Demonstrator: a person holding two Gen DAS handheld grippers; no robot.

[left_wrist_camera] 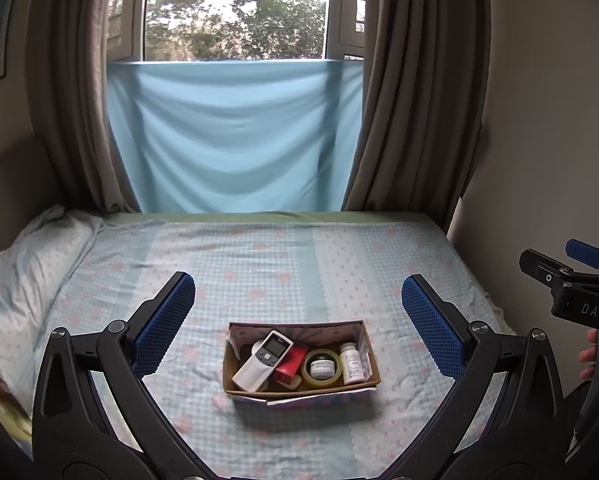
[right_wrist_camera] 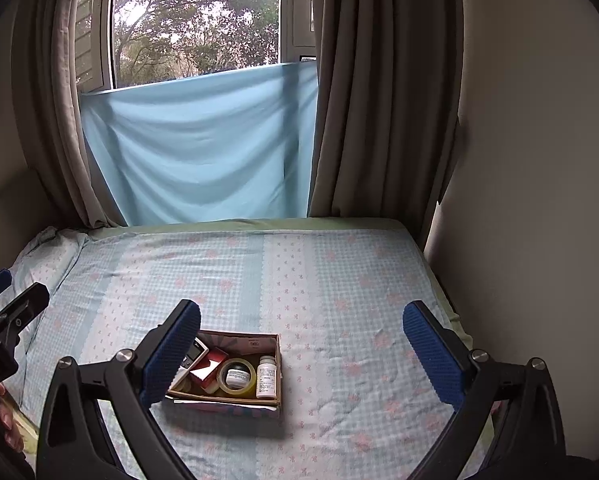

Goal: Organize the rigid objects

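A small open cardboard box (left_wrist_camera: 299, 391) sits on the bed; it also shows in the right wrist view (right_wrist_camera: 277, 350). In it lie a white remote (left_wrist_camera: 261, 362), a red box (left_wrist_camera: 290, 362), a tape roll (left_wrist_camera: 322, 368) around a small jar, and a white pill bottle (left_wrist_camera: 351, 362). The tape roll (right_wrist_camera: 237, 376) and bottle (right_wrist_camera: 266, 377) show in the right wrist view too. My left gripper (left_wrist_camera: 299, 322) is open and empty, held above and before the box. My right gripper (right_wrist_camera: 301, 350) is open and empty, right of the box.
The bed (left_wrist_camera: 259, 264) has a light blue checked sheet. A pillow (left_wrist_camera: 27, 272) lies at the left. A blue cloth (left_wrist_camera: 235, 136) and brown curtains (left_wrist_camera: 411, 100) hang at the window behind. A wall (right_wrist_camera: 539, 200) borders the bed on the right.
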